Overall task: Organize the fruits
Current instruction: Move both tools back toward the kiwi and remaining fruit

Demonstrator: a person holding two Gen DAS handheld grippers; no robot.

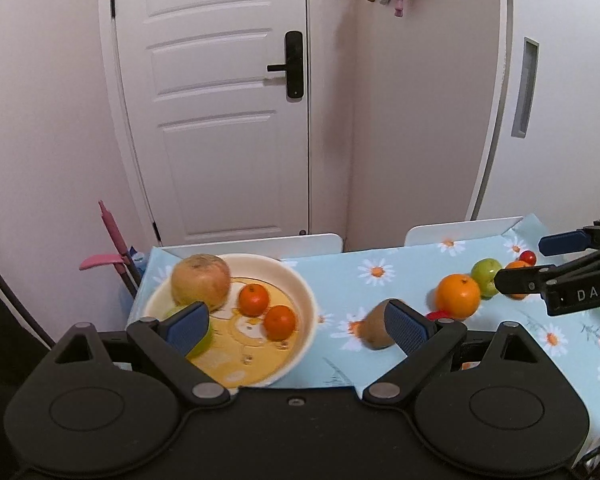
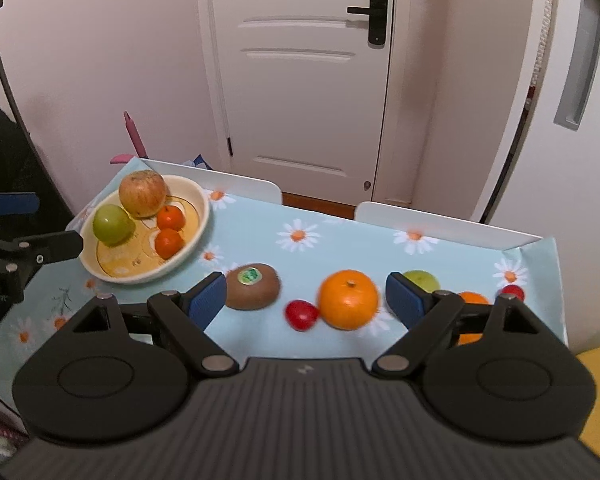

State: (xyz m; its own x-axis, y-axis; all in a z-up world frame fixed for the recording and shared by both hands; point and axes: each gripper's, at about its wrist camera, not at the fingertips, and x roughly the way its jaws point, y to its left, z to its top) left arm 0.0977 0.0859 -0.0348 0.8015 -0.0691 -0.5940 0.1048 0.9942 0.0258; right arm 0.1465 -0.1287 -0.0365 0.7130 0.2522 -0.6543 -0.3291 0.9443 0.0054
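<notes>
A cream bowl point(image 2: 196, 200) at the table's far left holds a big russet apple point(image 2: 143, 193), a green apple point(image 2: 112, 224) and two tangerines point(image 2: 169, 232). A kiwi point(image 2: 253, 287), a small red fruit point(image 2: 301, 314), a large orange point(image 2: 348, 298), a green apple point(image 2: 422, 280) and another tangerine point(image 2: 473, 299) lie loose on the cloth. My right gripper point(image 2: 306, 300) hovers open above the kiwi and orange. My left gripper point(image 1: 296, 326) is open over the bowl's near rim point(image 1: 308, 304), nothing between its fingers. The kiwi point(image 1: 374, 330) sits by its right pad.
The table carries a light blue daisy-print cloth point(image 2: 340, 240), with two white chair backs point(image 2: 440, 224) along its far edge. A white door point(image 2: 300, 80) stands behind. A pink tool handle point(image 1: 110, 232) leans at the left corner. Something yellow point(image 2: 598, 400) lies at the right.
</notes>
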